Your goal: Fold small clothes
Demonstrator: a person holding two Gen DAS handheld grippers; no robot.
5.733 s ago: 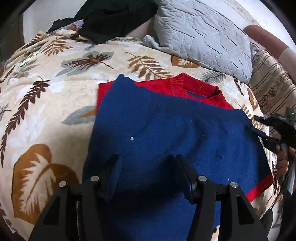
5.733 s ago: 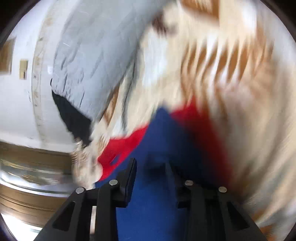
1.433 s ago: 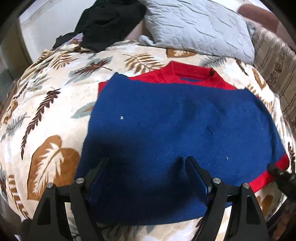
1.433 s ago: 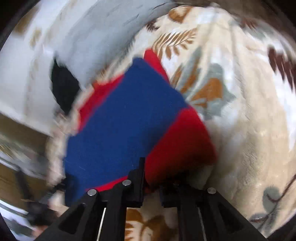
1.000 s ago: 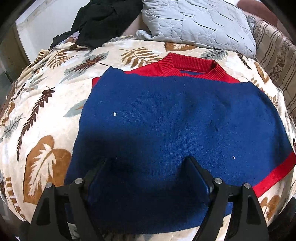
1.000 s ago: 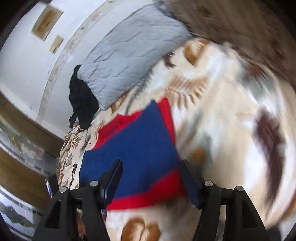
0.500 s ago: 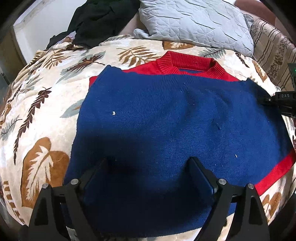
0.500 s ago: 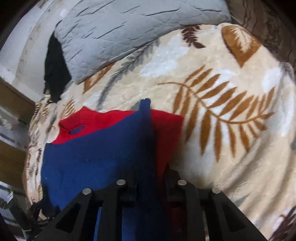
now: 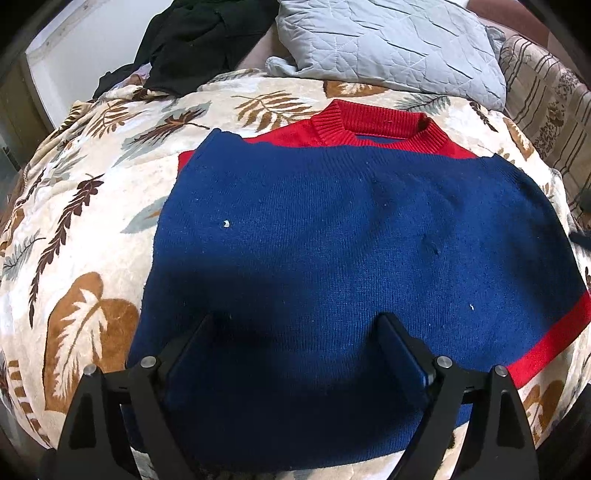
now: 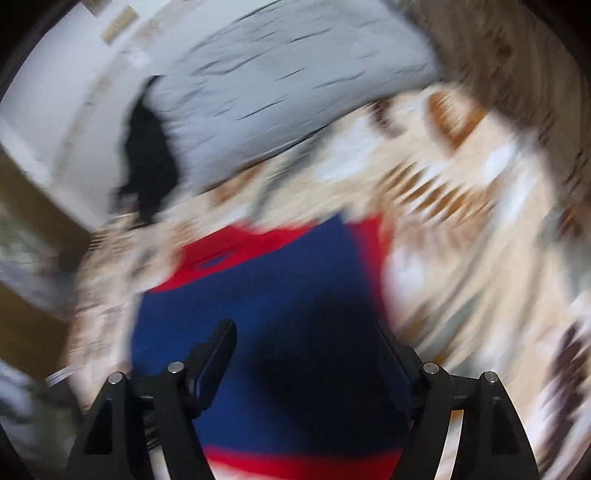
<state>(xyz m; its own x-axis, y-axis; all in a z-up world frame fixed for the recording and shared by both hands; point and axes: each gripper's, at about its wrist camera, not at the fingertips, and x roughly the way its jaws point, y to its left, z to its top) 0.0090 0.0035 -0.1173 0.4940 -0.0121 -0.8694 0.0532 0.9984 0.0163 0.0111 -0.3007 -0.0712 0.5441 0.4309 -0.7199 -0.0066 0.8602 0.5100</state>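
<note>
Left wrist view: blue sweater point(image 9: 332, 258) with red collar and red hem band lies flat on the leaf-print blanket point(image 9: 81, 229), collar toward the far side, hem toward the camera and to the right. Upper blue layer is folded over the red part near the collar. Small white lint specks on the knit. Left tongs point(image 9: 295, 343) released, jaws spread wide, hanging over the near part of the sweater; nothing between them. Contact with the fabric cannot be told. Grey quilted pillow point(image 9: 388, 40) lies beyond the collar, at the blanket's far edge. Black garment point(image 9: 199, 33) heaped to the left of the pillow. Striped brown upholstery point(image 9: 546, 99) at far right.

Right wrist view: heavy motion blur. Right tongs point(image 10: 306, 339) released, jaws wide apart, over the blue sweater point(image 10: 266, 295); red band runs across below them at the bottom edge. Blanket point(image 10: 480, 240) to the right, pillow point(image 10: 280, 96) and black garment point(image 10: 147, 158) behind.
</note>
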